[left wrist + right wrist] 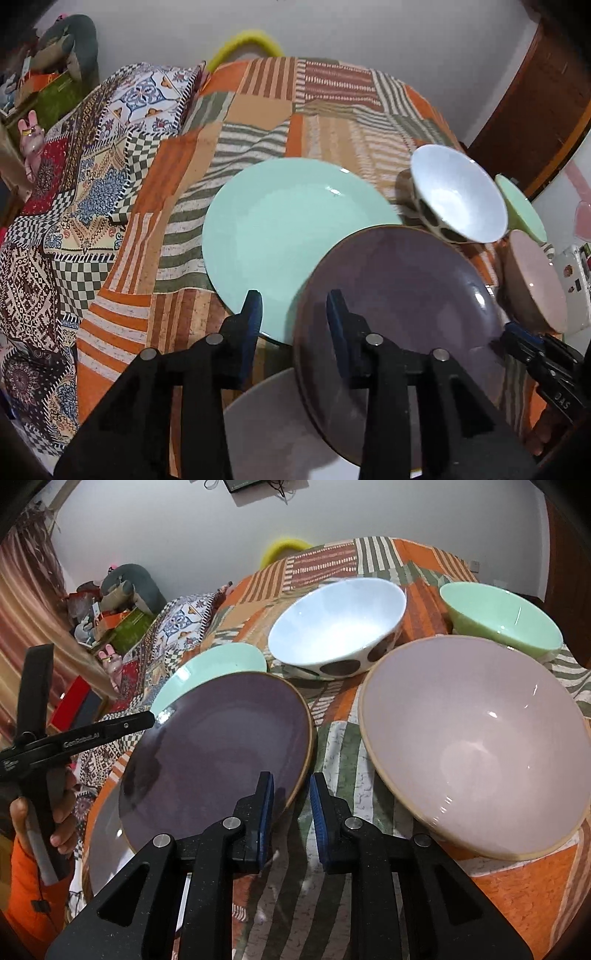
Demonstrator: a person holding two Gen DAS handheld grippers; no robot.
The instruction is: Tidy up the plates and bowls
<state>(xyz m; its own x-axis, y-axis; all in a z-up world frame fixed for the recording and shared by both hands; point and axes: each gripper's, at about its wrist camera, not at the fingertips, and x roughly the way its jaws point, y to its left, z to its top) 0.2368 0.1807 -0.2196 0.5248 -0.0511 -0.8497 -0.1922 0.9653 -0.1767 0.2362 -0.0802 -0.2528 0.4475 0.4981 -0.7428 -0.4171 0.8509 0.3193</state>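
Note:
A purple plate (399, 288) (221, 746) hangs tilted above a grey plate (273, 424) (103, 842) and overlaps a teal plate (280, 229) (221, 659). My right gripper (291, 812) is shut on the purple plate's near right rim; it also shows at that rim in the left wrist view (513, 334). My left gripper (295, 314) is open, with the plate's left rim between its pads but not pressed. In the right wrist view the left gripper (147, 720) sits at that same rim. A white dotted bowl (458, 195) (340, 627), a green bowl (521, 206) (502, 616) and a pink bowl (535, 280) (480, 746) stand to the right.
The dishes rest on a table under an orange patchwork cloth (258, 122) (340, 746). A checkered patterned fabric (74, 206) drapes to the left. Boxes and toys (44, 85) crowd the far left corner. A hand in an orange sleeve (33, 823) holds the left gripper.

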